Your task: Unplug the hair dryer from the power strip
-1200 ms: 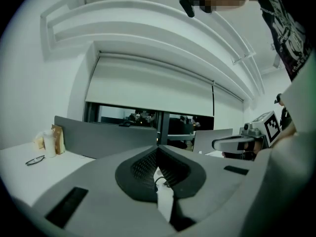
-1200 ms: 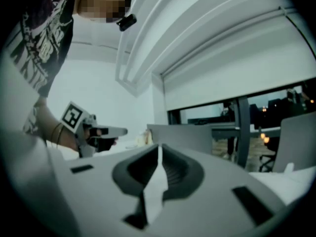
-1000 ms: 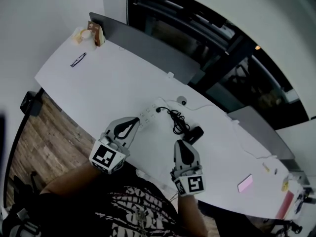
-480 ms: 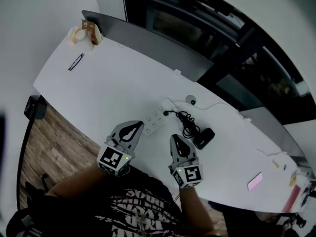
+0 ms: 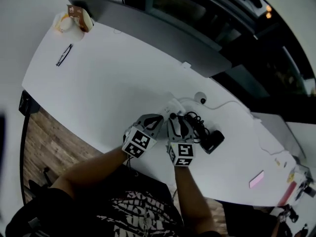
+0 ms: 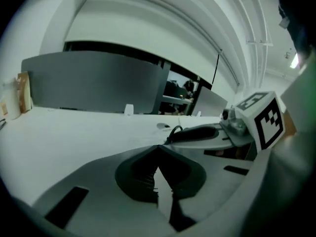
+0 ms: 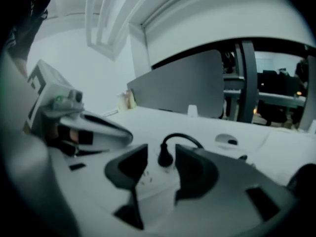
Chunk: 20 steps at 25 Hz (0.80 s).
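Tips of the left tongs [image 6: 158, 149] meet, pressed together on nothing, just beside the right tongs [image 7: 161, 152]. Those are spreading, with the small black plug [image 7: 166, 157] between their dark pads, apparently untouched, though focus is soft. The plug sits in the long white power strip [image 7: 155, 181] on the white surface [image 5: 108, 78]. Beyond, a tangled black cord [image 5: 195, 118] leads to the black hair dryer [image 5: 213, 140], lying near the strip. Farthest, a grey divider panel [image 5: 158, 31] edges the surface.

Hair dryer [image 5: 215, 140] lies near the power strip [image 5: 170, 106] on the white table [image 5: 98, 78].
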{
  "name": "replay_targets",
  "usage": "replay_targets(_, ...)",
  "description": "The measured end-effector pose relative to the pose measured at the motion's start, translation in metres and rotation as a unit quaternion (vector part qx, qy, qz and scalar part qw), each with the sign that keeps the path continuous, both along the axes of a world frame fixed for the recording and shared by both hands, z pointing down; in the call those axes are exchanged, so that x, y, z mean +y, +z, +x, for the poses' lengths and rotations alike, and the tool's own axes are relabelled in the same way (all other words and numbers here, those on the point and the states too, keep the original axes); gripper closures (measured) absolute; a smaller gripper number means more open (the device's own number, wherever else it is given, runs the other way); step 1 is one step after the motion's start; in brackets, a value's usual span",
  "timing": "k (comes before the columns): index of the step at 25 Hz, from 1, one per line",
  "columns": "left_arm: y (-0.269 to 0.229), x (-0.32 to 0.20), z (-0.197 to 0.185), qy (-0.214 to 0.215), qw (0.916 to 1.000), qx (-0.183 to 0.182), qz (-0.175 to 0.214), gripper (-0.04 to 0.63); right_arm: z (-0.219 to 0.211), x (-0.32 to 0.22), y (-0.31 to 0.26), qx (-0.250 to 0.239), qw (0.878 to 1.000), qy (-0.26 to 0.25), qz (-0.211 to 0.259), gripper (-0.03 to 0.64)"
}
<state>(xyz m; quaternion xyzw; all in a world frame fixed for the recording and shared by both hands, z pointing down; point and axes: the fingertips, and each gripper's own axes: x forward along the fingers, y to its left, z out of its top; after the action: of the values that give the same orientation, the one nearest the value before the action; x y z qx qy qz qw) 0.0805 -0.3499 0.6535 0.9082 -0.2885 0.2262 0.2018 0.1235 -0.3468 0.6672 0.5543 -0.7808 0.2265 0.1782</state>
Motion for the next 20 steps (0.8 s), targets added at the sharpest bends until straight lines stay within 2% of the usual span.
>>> replay_targets(3,0.035,0.002,0.014,0.029,0.9987,-0.03,-0.028,0.569,-0.001,-0.02,0.004,-0.016,1.0,0.019,0.017,0.442)
replay_targets(5,0.046,0.004,0.019,0.049,0.9962,-0.065,-0.029,0.569,0.001,-0.023,0.007,-0.023,0.999,0.029,0.018,0.522)
replay_targets(6,0.05,0.006,0.022,0.064,0.9939,-0.085,-0.03,0.569,0.002,-0.022,0.007,-0.032,0.999,0.034,0.017,0.529)
replay_targets(8,0.056,0.009,0.025,0.09,0.9891,-0.113,-0.032,0.569,0.007,-0.022,0.005,-0.086,0.995,0.052,0.011,0.531)
replay_targets(9,0.057,0.01,0.026,0.094,0.9879,-0.118,-0.033,0.569,0.012,-0.022,0.005,-0.128,0.989,0.07,0.005,0.529)
replay_targets(11,0.058,0.01,0.026,0.093,0.9877,-0.121,-0.034,0.569,0.024,-0.024,0.007,-0.214,0.971,0.11,-0.008,0.537)
replay_targets(15,0.06,0.007,0.027,0.082,0.9887,-0.121,-0.036,0.569,0.034,-0.025,0.004,-0.308,0.941,0.142,-0.009,0.546)
replay_targets(18,0.06,0.008,0.027,0.082,0.9886,-0.12,-0.04,0.569,0.043,-0.027,-0.028,-0.371,0.916,0.148,0.041,0.551)
replay_targets(20,0.06,0.008,0.027,0.083,0.9885,-0.12,-0.04,0.569,0.049,-0.028,-0.046,-0.396,0.905,0.142,0.067,0.549)
